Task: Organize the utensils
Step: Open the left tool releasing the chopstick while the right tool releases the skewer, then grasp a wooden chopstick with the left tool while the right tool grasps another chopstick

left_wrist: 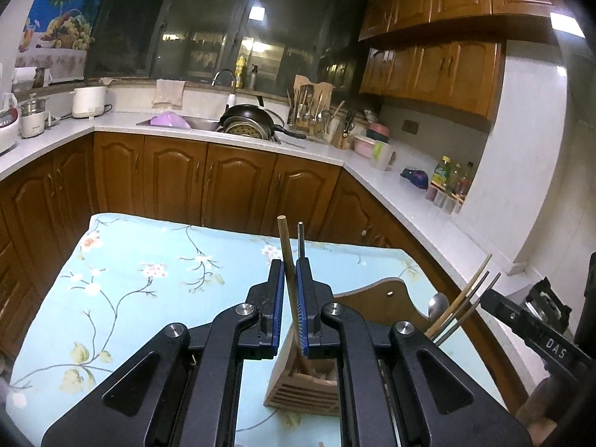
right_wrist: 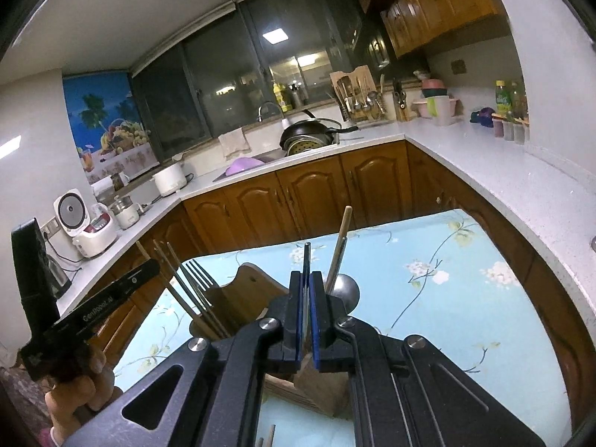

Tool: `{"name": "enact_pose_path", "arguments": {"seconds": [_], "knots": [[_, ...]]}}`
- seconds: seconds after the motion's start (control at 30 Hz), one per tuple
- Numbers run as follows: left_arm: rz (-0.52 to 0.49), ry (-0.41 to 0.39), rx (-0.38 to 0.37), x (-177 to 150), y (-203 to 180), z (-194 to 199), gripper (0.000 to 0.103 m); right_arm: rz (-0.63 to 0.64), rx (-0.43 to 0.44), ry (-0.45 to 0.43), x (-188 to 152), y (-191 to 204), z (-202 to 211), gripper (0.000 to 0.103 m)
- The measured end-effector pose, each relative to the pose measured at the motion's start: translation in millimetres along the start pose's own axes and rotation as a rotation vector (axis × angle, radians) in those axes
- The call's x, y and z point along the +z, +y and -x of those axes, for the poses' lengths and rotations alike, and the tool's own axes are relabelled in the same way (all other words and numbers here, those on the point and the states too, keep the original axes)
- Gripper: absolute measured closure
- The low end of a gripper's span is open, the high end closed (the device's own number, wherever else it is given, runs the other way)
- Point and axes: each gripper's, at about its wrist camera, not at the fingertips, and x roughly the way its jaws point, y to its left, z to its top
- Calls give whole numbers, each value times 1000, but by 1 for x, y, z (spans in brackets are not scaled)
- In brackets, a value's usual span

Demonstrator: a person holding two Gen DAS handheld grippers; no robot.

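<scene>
Chopstick [left_wrist: 288,272] stands near-upright in the closed left gripper [left_wrist: 290,305], directly above the wooden utensil holder [left_wrist: 303,387] on the floral tablecloth [left_wrist: 130,279]; right gripper [right_wrist: 306,316] pinches a dark metal utensil handle [right_wrist: 306,257] alongside.

The tabletop [left_wrist: 156,260] wears a pale blue cloth patterned with white blossoms, grey-brown twigs and yellow-green leaves. At lower centre of the frame, the left gripper [left_wrist: 290,305] is black with blue pads and silver rivets; the right gripper [right_wrist: 306,313] shows the same colours. The utensil holder [left_wrist: 303,387] is light brown wood with slatted sides. A tan chopstick [left_wrist: 288,279] stands beside a dark grey metal handle [left_wrist: 301,238]. Behind, the cabinets [left_wrist: 178,182] are reddish brown under a white counter [left_wrist: 372,171]. At upper left of the frame hangs a blue poster [left_wrist: 63,11] with fruit.
</scene>
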Motion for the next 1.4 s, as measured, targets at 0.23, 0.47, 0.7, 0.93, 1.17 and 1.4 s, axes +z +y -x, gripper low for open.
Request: {"name": "enact_pose_path", "arguments": {"seconds": [0.23,0.47,0.7,0.93,1.17,1.4], "knots": [[-3,16,10,0,-1,8,64,-15,19,14,-1,-1,2,88],[-1,12,18,-6,5,35,38,-32,38,-28,-2,-2,25,51],[46,42,42,-41,23,75,24,-6,46,-94,-26,1,63,20],[109,119,43,-95,33,108,24,-43,21,-39,-72,-9,89,18],[86,197,54,-148,26,129,23,-47,-25,25,-120,-20,113,15],[83,247,56,-181,22,138,23,-38,-56,79,-163,-23,129,15]]}}
